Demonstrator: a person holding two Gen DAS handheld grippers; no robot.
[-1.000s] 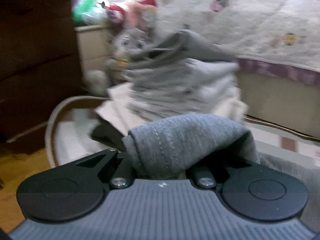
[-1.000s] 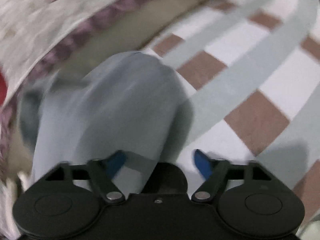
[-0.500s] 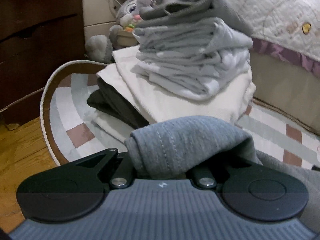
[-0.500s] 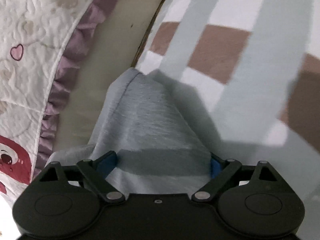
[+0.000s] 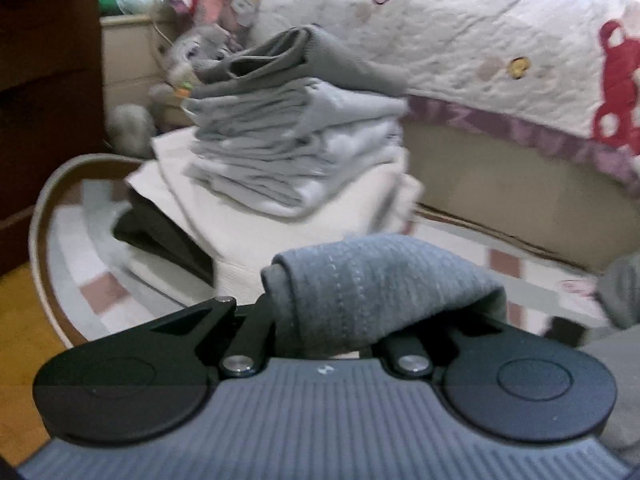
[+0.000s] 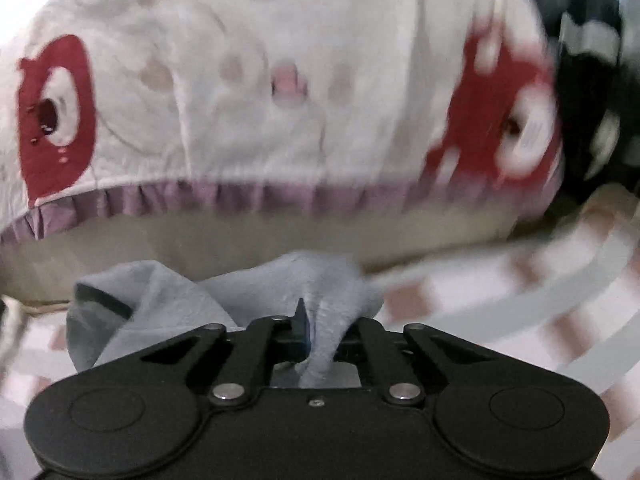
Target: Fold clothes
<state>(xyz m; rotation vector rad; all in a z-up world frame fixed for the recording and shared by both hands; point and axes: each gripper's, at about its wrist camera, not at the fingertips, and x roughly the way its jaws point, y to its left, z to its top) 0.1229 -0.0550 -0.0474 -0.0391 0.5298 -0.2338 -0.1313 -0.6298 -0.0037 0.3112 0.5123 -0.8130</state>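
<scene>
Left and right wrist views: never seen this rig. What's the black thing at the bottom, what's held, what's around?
No robot arm here: a person holds a two-finger gripper in each hand, each with a fisheye camera looking along its fingers. The black body at the bottom is the gripper itself. The left gripper has its jaws shut on a grey knit garment; the right gripper pinches light blue-grey cloth. Ahead of the left one, a stack of folded clothes sits on a checked rug beside a bed with a white quilt.

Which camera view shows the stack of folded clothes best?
The left wrist view: the stack of folded clothes sits ahead on the checked rug, top to bottom. The right wrist view shows none of it, only the quilt.
</scene>
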